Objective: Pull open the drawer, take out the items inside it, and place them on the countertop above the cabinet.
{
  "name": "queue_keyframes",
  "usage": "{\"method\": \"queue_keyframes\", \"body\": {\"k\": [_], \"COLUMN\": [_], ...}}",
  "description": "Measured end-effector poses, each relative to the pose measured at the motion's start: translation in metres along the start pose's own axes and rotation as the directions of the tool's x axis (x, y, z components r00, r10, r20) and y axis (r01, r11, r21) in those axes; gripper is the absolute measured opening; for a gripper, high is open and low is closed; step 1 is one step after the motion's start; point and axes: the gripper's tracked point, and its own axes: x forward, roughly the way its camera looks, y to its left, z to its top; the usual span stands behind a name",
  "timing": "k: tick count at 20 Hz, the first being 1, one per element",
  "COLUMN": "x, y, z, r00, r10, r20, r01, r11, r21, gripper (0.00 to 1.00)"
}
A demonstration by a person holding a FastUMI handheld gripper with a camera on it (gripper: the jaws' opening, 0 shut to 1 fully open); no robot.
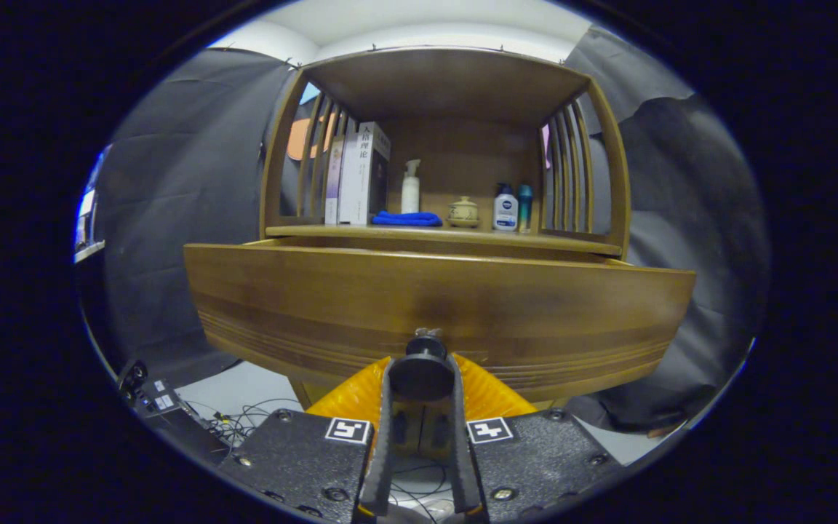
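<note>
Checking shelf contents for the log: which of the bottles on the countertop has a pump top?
The white bottle beside the blue cloth; the two at the far end have plain caps.

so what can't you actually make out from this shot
- Inside of the drawer: gripper view, its tall front panel hides whatever lies in it.
- Knob: the fingers close around its sides, covering most of it; real contact is unclear.
- Text on the books and bottles on the countertop: too small.
- Yellow thing under the drawer: the gripper covers most of it.
</note>
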Motion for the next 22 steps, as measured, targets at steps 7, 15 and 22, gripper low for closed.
{"method": "queue_keyframes", "body": {"k": [7,15,22], "x": [-0.026,-0.027,-0.043], "y": [0.004,0.003,-0.011], "z": [-0.010,-0.016,0.020], "r00": [1.000,0.999,0.998], "r10": [0.005,0.027,-0.023], "r20": [0.000,-0.047,0.061], "r01": [-0.005,-0.028,0.025], "r11": [1.000,0.999,0.999], "r21": [-0.004,-0.027,-0.027], "gripper": [0.35,0.45,0.98]}}
